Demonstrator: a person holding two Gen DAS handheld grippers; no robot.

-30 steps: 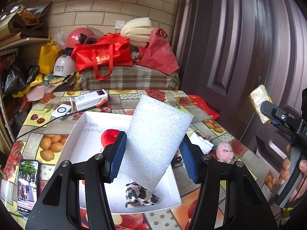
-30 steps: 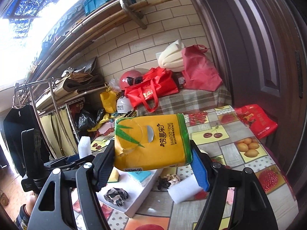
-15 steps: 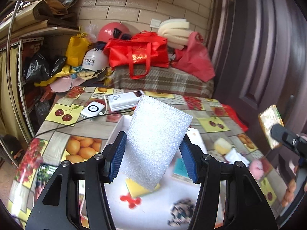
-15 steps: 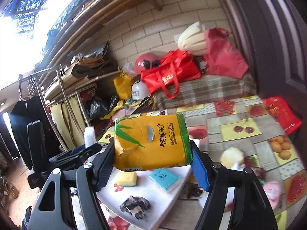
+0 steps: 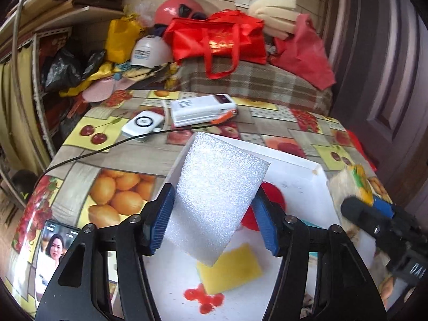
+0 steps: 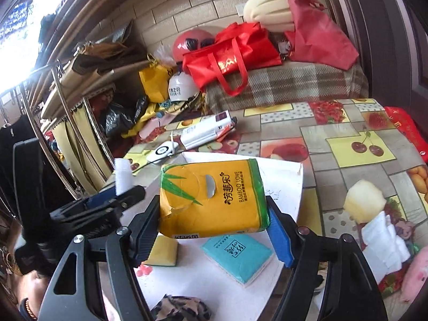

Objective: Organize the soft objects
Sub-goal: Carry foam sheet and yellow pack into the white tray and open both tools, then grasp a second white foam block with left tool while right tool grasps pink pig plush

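My left gripper [image 5: 214, 219] is shut on a white foam block [image 5: 216, 200] and holds it above the white tray [image 5: 302, 165]. My right gripper [image 6: 214, 230] is shut on a yellow tissue pack [image 6: 211, 200] above the same tray [image 6: 283, 171]. In the tray lie a yellow sponge [image 5: 230, 270], also in the right wrist view [image 6: 163, 251], a teal tissue packet [image 6: 238, 254] and a patterned cloth [image 6: 182, 310]. The right gripper shows at the right edge of the left wrist view [image 5: 385, 222]. The left gripper with the foam shows at the left of the right wrist view [image 6: 107, 203].
A phone [image 5: 53, 254] lies at the table's front left. A white charger [image 5: 143, 123], a cable and a white box [image 5: 203, 109] lie behind the tray. A pale sponge [image 6: 363, 200], white cloth [image 6: 385, 243] and pink plush [image 6: 414, 275] lie right of it.
Both grippers have dropped and closed in over the tray, each still holding its object. The tray and its contents look larger and nearer in both views.
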